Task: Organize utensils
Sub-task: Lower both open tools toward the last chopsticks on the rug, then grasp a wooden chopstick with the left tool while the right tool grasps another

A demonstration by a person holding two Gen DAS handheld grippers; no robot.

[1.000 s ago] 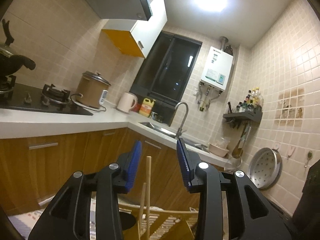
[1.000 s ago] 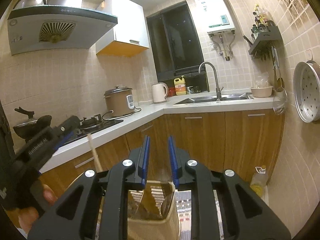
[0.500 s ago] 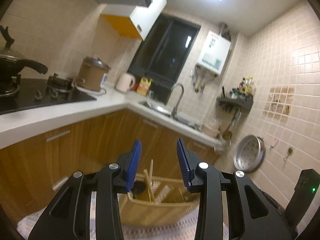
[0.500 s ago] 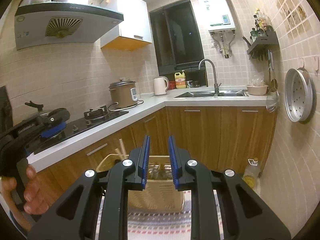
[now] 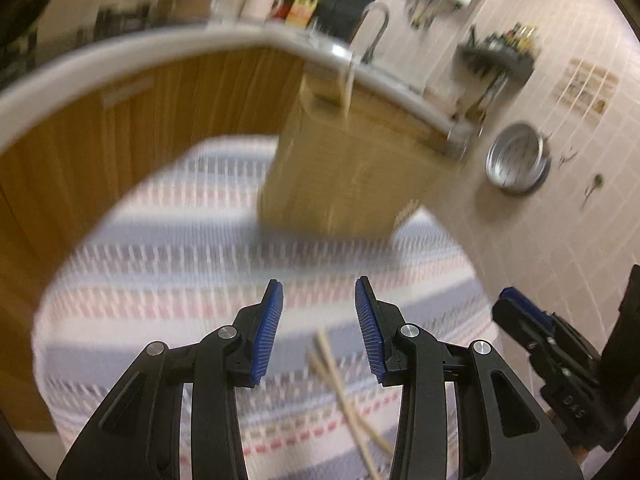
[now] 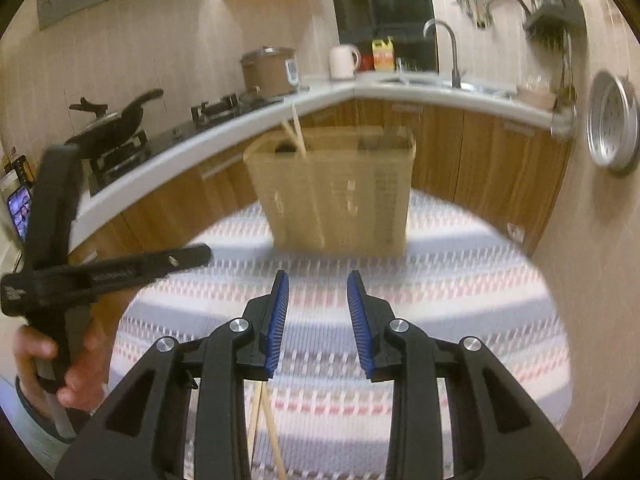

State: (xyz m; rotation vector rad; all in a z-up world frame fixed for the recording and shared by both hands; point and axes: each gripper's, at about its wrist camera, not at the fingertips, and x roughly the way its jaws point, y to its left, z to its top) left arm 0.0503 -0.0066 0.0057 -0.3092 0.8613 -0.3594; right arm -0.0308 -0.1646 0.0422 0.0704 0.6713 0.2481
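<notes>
A tan utensil holder [image 6: 332, 188] stands at the far side of a round table with a striped cloth [image 6: 460, 288]; chopsticks [image 6: 296, 130] stick up from its left compartment. It shows blurred in the left wrist view as the holder [image 5: 344, 160]. A pair of wooden chopsticks [image 5: 344, 392] lies crossed on the cloth, below and between my left gripper's fingers; the same chopsticks [image 6: 266, 424] lie under my right gripper's left finger. My left gripper [image 5: 319, 292] is open and holds nothing. My right gripper [image 6: 317, 280] has its jaws opening with nothing between them.
A person's hand [image 6: 60, 368] holds the left gripper's handle at the left of the right wrist view. Wooden cabinets under a white counter [image 6: 224, 128] curve behind the table. A stove with a pan [image 6: 116, 120], a rice cooker [image 6: 270, 72] and a sink tap [image 6: 448, 46] stand on the counter.
Both grippers have tipped downward from the kitchen walls toward the table and drawn back from the holder. The right gripper's jaws have widened. Loose chopsticks on the cloth have come into view.
</notes>
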